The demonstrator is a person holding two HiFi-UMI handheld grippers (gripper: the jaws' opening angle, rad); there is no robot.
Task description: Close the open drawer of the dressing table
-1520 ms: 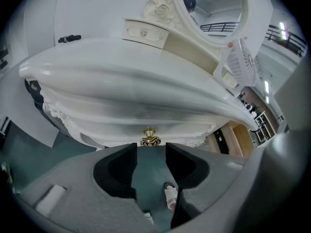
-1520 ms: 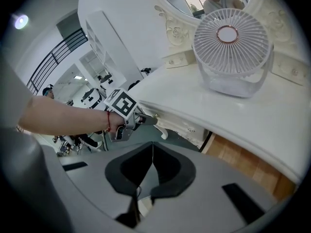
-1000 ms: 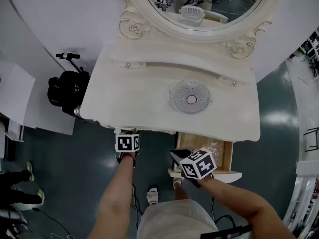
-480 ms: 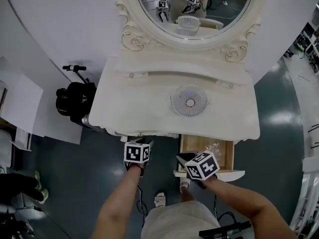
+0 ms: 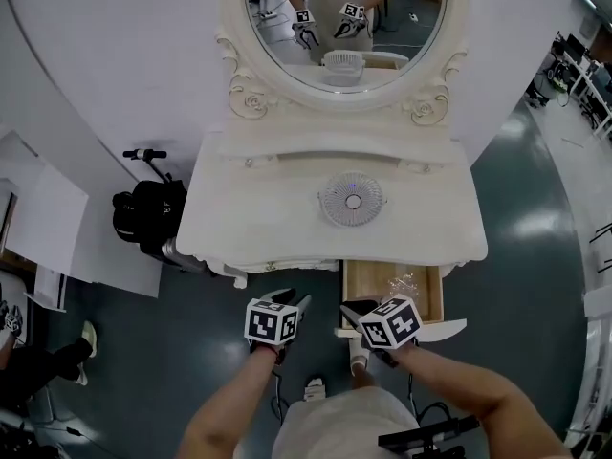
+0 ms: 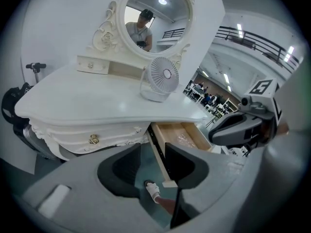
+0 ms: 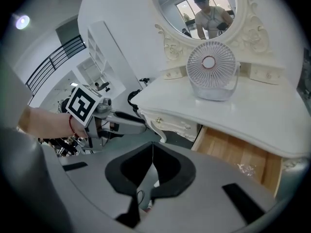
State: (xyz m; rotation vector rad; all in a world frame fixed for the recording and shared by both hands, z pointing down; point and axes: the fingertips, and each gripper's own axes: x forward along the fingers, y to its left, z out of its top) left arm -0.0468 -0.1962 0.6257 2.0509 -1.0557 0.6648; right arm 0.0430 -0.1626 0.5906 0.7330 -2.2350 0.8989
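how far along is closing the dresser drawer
Done: nothing yet; the drawer still stands pulled out at the right of the dressing table. In hand: the left gripper, jaws apart and empty, and the right gripper, jaws together, hover just before the drawer front, neither visibly pushing it. Left: push the drawer fully shut.

Nothing here I can actually read: no words, brand names or numbers anywhere. The only printed stuff is the black-and-white square code patterns on the marker cube (image 5: 271,321) of the left hand-held gripper (image 5: 290,301) and on the second cube (image 5: 390,323) of the right hand-held gripper (image 5: 352,308). They're just blocky squares, not letters or digits.
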